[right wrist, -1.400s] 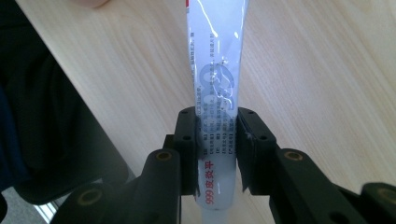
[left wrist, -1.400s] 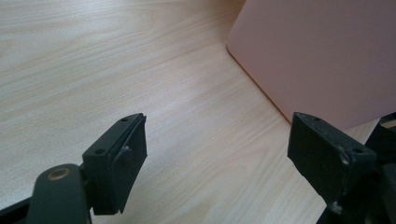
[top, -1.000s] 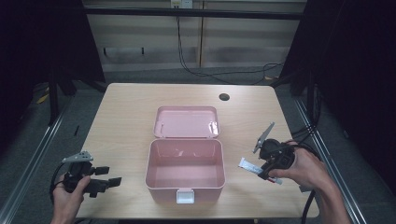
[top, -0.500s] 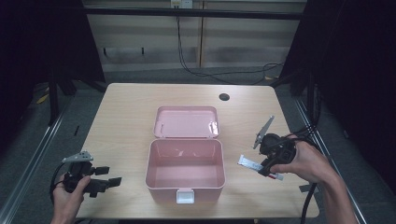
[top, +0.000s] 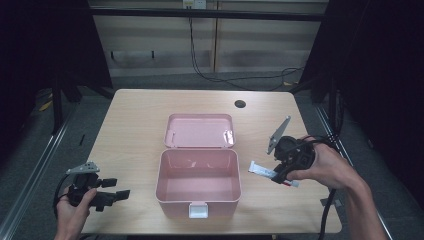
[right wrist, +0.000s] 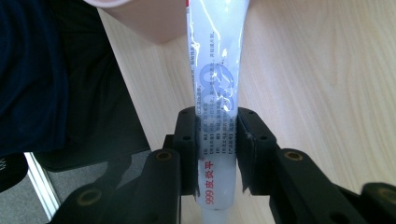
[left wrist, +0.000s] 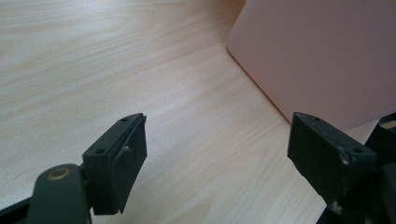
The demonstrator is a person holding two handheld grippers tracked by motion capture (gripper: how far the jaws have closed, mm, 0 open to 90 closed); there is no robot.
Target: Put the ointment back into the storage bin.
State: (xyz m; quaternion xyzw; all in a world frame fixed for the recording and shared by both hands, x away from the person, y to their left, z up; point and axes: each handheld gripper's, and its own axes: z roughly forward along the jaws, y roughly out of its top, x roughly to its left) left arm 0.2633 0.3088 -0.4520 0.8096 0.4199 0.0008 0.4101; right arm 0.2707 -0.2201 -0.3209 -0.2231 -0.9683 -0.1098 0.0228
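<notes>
My right gripper [right wrist: 218,154] pinches the ointment tube [right wrist: 217,88] near its cap end (soft, light, slick foil). Pink box [top: 198,184] sits at nine o'clock; left gripper [left wrist: 233,158] gapes, holding nothing.

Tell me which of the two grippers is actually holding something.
The right gripper: its jaws are clamped on a white ointment tube beside the open pink box. The left gripper has its jaws spread wide over bare table.
</notes>
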